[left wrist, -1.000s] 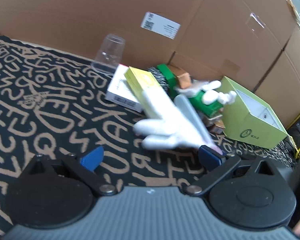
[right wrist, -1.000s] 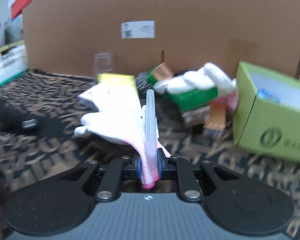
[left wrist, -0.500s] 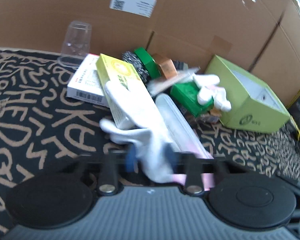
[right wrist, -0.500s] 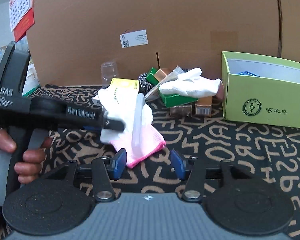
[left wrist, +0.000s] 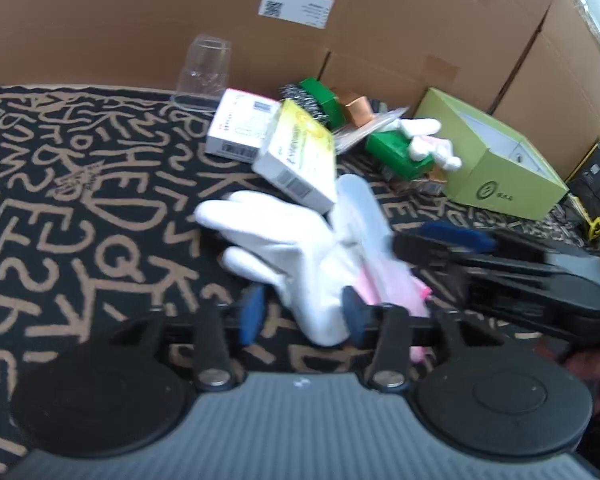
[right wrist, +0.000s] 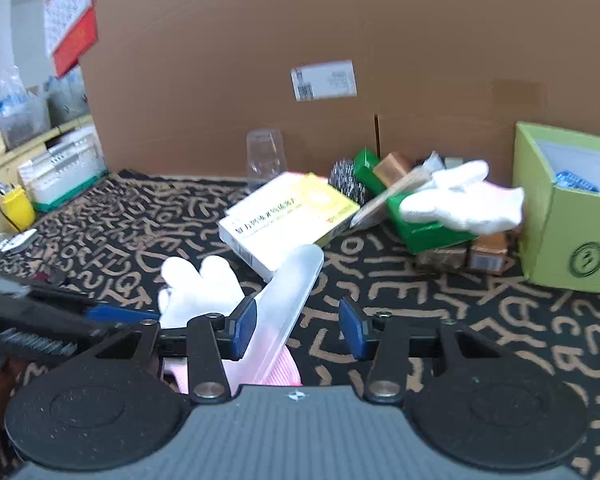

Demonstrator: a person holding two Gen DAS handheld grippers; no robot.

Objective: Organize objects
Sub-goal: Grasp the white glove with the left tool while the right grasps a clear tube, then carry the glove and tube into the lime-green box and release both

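A white glove [left wrist: 284,240] with a pink cuff lies over the patterned mat, and a translucent plastic case [left wrist: 356,208] rests along it. My left gripper [left wrist: 303,312] is opening. The glove runs between its blue pads, against the right one and clear of the left. In the right wrist view the glove [right wrist: 198,284] and case [right wrist: 292,292] pass beside the left pad of my right gripper [right wrist: 298,328]. Its jaws are closing, with a wide gap to the right pad. Each gripper shows at the edge of the other's view.
A yellow and white carton [right wrist: 288,216], a clear cup [right wrist: 265,156], a steel scourer [right wrist: 346,180], small boxes and a second white glove [right wrist: 460,204] are piled at the back. An open lime green box [right wrist: 560,240] stands right. A cardboard wall [left wrist: 140,20] closes the far side.
A second ago my right gripper was shut on the cuff and case, then it let go. My left gripper shut on the glove and has since parted its jaws.
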